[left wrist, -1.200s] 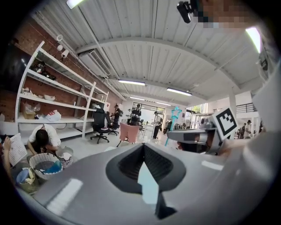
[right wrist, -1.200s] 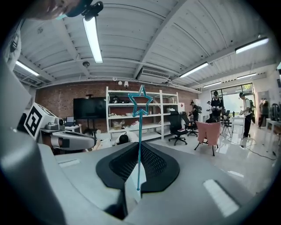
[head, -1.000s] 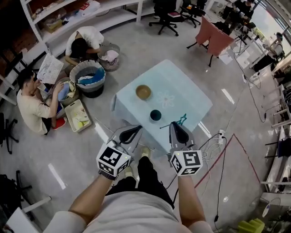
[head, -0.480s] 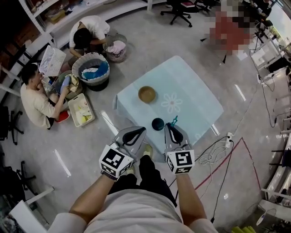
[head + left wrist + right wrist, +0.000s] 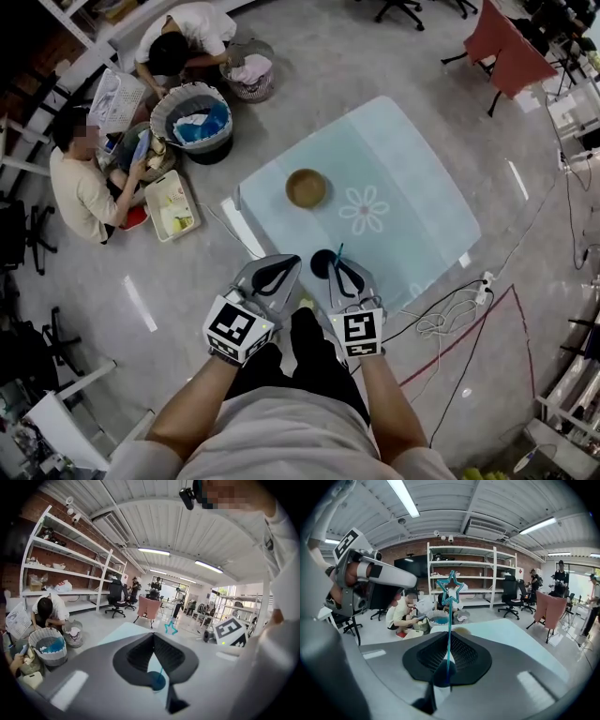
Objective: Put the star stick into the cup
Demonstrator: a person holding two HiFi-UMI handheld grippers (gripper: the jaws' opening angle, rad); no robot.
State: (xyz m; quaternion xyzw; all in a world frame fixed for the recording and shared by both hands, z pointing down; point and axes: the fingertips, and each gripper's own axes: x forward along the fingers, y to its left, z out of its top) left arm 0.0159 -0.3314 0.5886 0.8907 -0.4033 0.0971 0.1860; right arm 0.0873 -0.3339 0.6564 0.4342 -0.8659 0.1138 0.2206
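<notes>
Only the black-and-white square codes on each marker cube (image 5: pixel 356 330) serve as labels. Right gripper (image 5: pixel 450 634), jaws pinched shut on the upright star stick (image 5: pixel 449 616), holds it above the dark cup (image 5: pixel 322 263) at the near edge of the table (image 5: pixel 422 178), well apart from the bowl (image 5: pixel 306 187); left gripper (image 5: pixel 153 635), jaws together and empty, hovers beside. Whether the stick's tip is inside the cup cannot be told.
</notes>
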